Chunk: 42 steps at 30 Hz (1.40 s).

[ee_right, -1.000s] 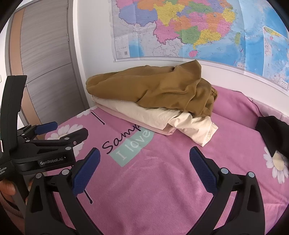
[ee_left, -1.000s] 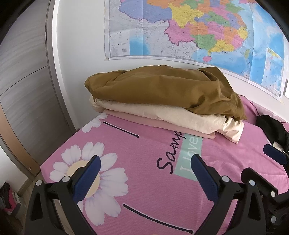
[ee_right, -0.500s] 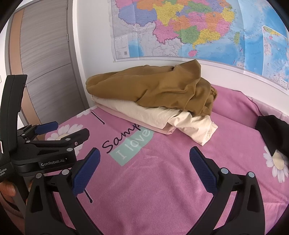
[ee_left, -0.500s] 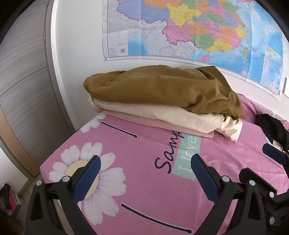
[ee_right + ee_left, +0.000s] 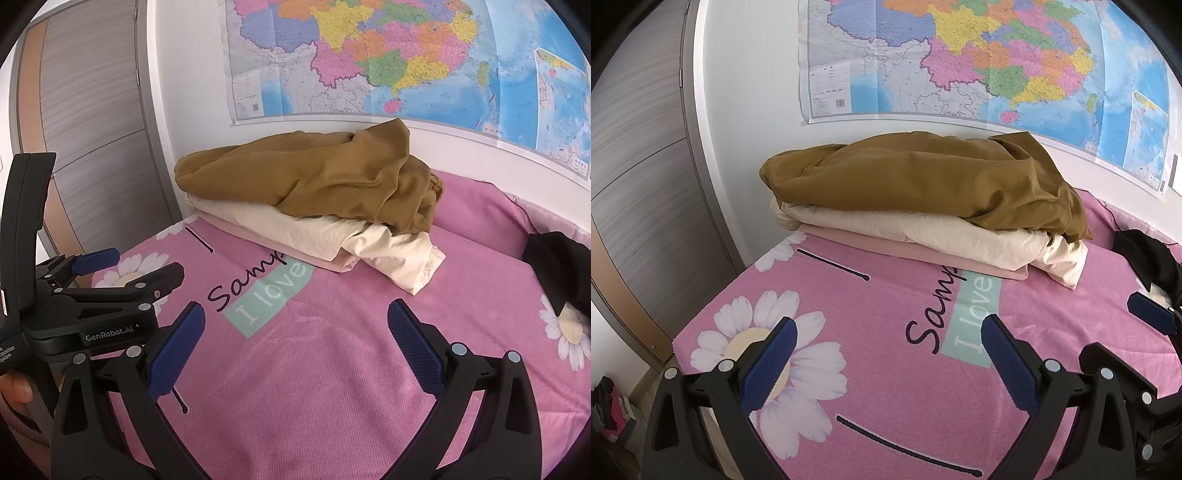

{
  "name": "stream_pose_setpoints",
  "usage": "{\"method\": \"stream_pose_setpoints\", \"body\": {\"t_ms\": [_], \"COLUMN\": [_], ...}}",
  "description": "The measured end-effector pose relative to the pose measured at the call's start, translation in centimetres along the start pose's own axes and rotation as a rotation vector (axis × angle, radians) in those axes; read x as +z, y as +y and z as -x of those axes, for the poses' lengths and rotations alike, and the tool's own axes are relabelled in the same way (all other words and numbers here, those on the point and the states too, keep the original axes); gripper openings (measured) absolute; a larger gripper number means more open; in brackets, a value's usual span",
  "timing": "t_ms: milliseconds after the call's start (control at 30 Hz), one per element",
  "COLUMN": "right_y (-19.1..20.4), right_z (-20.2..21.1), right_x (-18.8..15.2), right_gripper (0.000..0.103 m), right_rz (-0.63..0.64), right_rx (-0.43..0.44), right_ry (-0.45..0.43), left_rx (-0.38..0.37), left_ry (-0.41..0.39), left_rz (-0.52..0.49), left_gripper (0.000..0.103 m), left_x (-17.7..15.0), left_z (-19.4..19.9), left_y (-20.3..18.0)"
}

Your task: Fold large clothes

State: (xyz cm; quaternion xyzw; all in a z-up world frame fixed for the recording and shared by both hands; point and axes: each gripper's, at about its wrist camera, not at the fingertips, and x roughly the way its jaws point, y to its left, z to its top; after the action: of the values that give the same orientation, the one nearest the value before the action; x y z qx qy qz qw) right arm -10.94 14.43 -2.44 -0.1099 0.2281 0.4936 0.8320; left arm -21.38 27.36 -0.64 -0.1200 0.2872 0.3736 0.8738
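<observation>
While both grippers hang low over the near edge of the bed (image 5: 886,387), neither holds anything: the left gripper (image 5: 886,354) has its jaws spread wide over the daisy print, and the right gripper (image 5: 295,343) has its jaws just as wide over bare pink spread. Held side by side and pointed the same way, they look aimed at the clothes beyond, likely so that each can take one end of a large piece.

Farther back, near the wall, lies the pile (image 5: 306,206): a brown garment (image 5: 923,177) bunched loosely on top, a cream one (image 5: 923,232) under it with a corner spilling out to the right, and a flat pink layer (image 5: 886,247) at the bottom. The lower layers lie fairly flat; the brown one is rumpled, so it reads as either awaiting folding or loosely set down after. A black garment (image 5: 554,258) lies apart at the right edge. Above hangs a map (image 5: 960,55).
</observation>
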Motion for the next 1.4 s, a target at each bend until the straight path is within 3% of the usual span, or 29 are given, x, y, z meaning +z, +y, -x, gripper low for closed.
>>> {"method": "stream_pose_setpoints", "body": {"t_ms": [867, 1167, 1400], "right_y": [0.0, -0.4, -1.2], "right_z": [0.0, 0.2, 0.9], "right_x": [0.1, -0.1, -0.3], "right_gripper": [0.098, 0.098, 0.098], "right_rz": [-0.009, -0.029, -0.04], "right_rx": [-0.001, -0.005, -0.015], "right_ry": [0.0, 0.003, -0.01], "left_rx": [0.009, 0.015, -0.012], "left_ry": [0.014, -0.022, 0.023], "left_rz": [0.0, -0.035, -0.031], "left_gripper": [0.097, 0.097, 0.097], "left_x": [-0.3, -0.3, -0.4], "left_z": [-0.3, -0.3, -0.8], "left_y": [-0.4, -1.1, -1.8]}}
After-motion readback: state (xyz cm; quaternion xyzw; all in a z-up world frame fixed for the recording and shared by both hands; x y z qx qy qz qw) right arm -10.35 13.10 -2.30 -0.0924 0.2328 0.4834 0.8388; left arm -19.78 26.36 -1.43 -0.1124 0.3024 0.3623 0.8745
